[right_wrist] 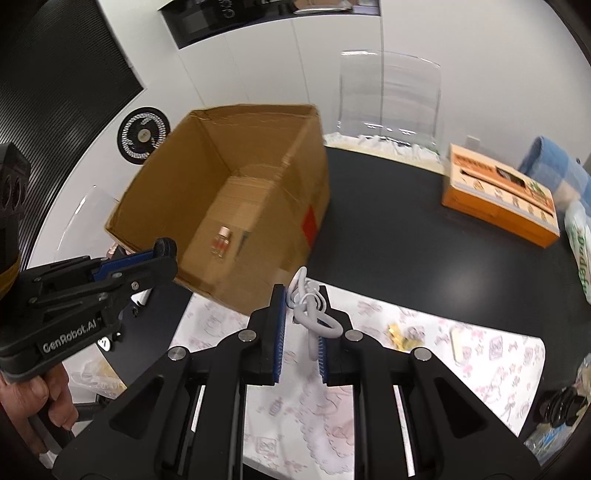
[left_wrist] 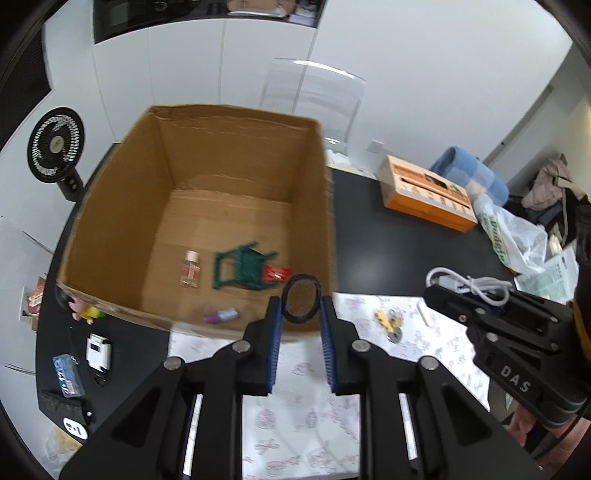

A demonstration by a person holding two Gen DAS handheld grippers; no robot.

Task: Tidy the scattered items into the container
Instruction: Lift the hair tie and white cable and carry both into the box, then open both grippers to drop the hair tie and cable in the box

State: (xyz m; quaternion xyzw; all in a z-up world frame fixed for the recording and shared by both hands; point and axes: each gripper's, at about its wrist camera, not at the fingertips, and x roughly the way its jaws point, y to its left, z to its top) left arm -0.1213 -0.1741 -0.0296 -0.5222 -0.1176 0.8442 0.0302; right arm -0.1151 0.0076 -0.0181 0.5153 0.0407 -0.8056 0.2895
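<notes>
The open brown cardboard box (left_wrist: 207, 206) is motion-blurred. Left gripper (left_wrist: 301, 325) pinches a black oval ring (left_wrist: 301, 299) at its near rim; right gripper (right_wrist: 301, 332) clamps a coiled white cable (right_wrist: 312, 310) over the table (right_wrist: 399, 236).

An orange carton (left_wrist: 428, 194) lies near a black fan (left_wrist: 55, 144).

I see plain white cabinet walls (left_wrist: 221, 66) behind a black table (left_wrist: 399, 236), with a dark recessed shelf (left_wrist: 155, 14) high above them. A clear plastic chair (right_wrist: 391, 99) stands at the table's far edge. A black fan (left_wrist: 55, 144) stands against the wall on the left, beside a dark slatted panel (right_wrist: 66, 74). A pale patterned cloth (right_wrist: 332, 398) covers the table's near side.
</notes>
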